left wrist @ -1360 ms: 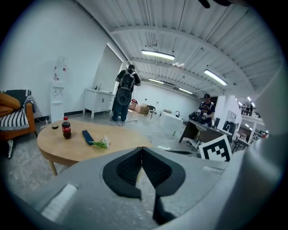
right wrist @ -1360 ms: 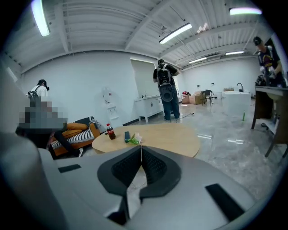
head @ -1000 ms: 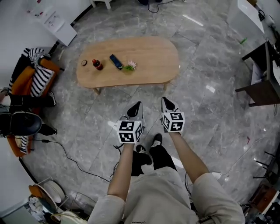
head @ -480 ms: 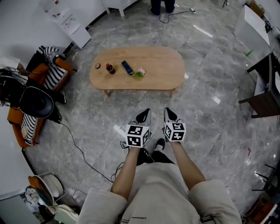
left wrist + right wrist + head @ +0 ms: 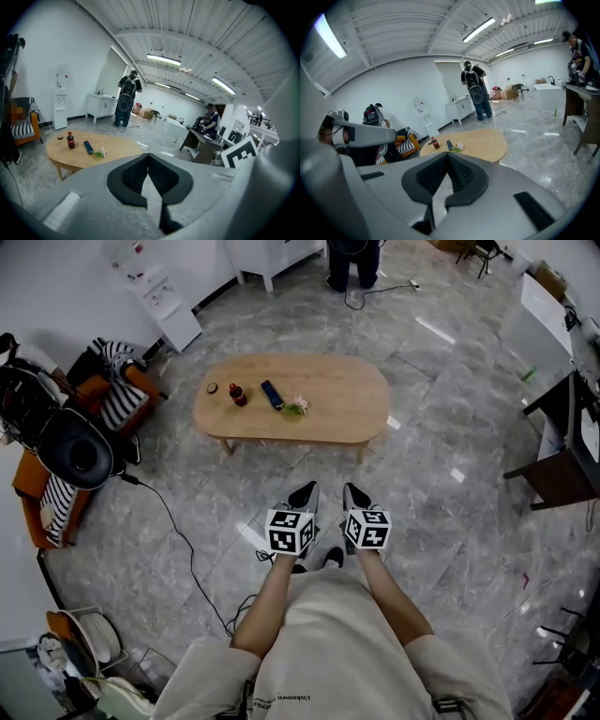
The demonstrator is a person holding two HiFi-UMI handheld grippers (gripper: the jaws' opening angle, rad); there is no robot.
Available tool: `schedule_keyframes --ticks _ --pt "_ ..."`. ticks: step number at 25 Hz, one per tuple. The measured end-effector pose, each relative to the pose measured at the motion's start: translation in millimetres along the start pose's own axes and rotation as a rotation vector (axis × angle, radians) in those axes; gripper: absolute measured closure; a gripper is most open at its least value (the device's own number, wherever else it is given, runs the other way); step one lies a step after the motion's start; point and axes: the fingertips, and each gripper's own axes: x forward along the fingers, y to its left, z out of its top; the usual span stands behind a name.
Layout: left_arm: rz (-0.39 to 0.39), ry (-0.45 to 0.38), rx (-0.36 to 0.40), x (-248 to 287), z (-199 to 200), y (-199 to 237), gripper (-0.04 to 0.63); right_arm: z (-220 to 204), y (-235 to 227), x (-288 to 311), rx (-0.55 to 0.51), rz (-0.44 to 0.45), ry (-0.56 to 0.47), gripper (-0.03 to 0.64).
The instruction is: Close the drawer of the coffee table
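Note:
The oval wooden coffee table (image 5: 328, 399) stands on the grey floor ahead of me, with no drawer showing from this side. On its left part are a small red-capped bottle (image 5: 237, 395), a dark remote (image 5: 272, 395) and a little flower (image 5: 296, 407). My left gripper (image 5: 305, 495) and right gripper (image 5: 354, 493) hang side by side over the floor, well short of the table, both shut and empty. The left gripper view shows the table (image 5: 117, 152) beyond the closed tips (image 5: 148, 154). In the right gripper view the table (image 5: 483, 143) lies past the shut gripper (image 5: 448, 154).
A person (image 5: 354, 257) stands beyond the table near a white cabinet (image 5: 272, 254). An orange chair with striped cloth (image 5: 112, 395) and black gear sit at the left. A cable (image 5: 178, 531) runs across the floor. A dark desk (image 5: 562, 456) is at the right.
The table now sits farther from me and smaller in view, as the viewpoint has backed away. Both grippers stay shut and have drawn closer to my body.

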Motion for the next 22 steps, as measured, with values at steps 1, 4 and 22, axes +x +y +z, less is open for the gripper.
schedule_keyframes --ticks 1,4,22 --pt "-0.009 0.009 0.003 1 -3 -1 0.586 -5 2 -3 -0.003 0.004 0.013 0.601" --pt "-0.014 0.029 0.023 6 -3 -1 0.586 -8 7 -8 -0.031 0.010 0.025 0.601" --pt "-0.038 0.033 0.032 14 -21 -22 0.586 -14 -2 -27 -0.047 0.007 0.018 0.601"
